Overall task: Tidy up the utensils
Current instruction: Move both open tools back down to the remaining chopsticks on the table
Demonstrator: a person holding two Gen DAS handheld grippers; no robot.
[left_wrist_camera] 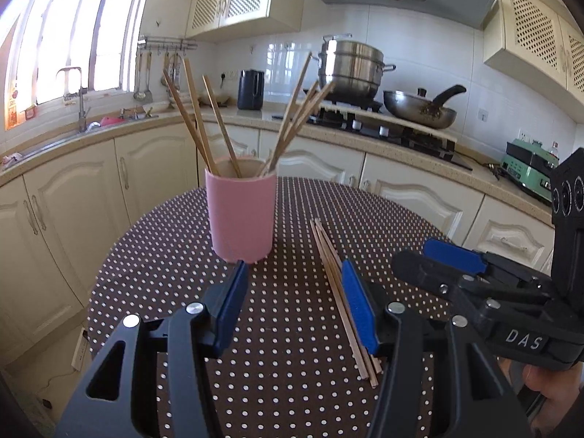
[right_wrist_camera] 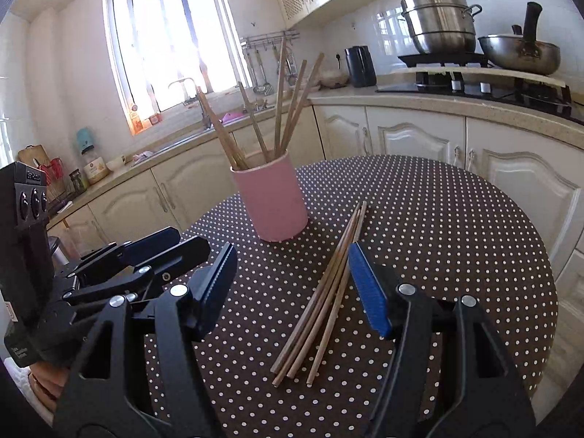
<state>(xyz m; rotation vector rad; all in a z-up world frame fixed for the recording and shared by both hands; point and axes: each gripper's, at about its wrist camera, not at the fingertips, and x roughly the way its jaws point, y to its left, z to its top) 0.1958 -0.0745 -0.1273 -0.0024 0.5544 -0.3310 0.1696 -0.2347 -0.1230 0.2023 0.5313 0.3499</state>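
Both grippers, left gripper (left_wrist_camera: 292, 303) and right gripper (right_wrist_camera: 292, 288), hover spread and empty over loose chopsticks (right_wrist_camera: 325, 292) lying just ahead; beyond stands the pink holder (right_wrist_camera: 272, 200), so picking one up likely comes next.

Bright window (right_wrist_camera: 164, 43) above sink, strong daylight. Cream cabinets (left_wrist_camera: 153, 168) under stone counter (left_wrist_camera: 401, 149), white tiled wall (left_wrist_camera: 430, 51). Steel steamer pot (left_wrist_camera: 350, 69) and wok (left_wrist_camera: 419, 109) on stove. Round tabletop (right_wrist_camera: 456, 219) with dotted brown cloth.
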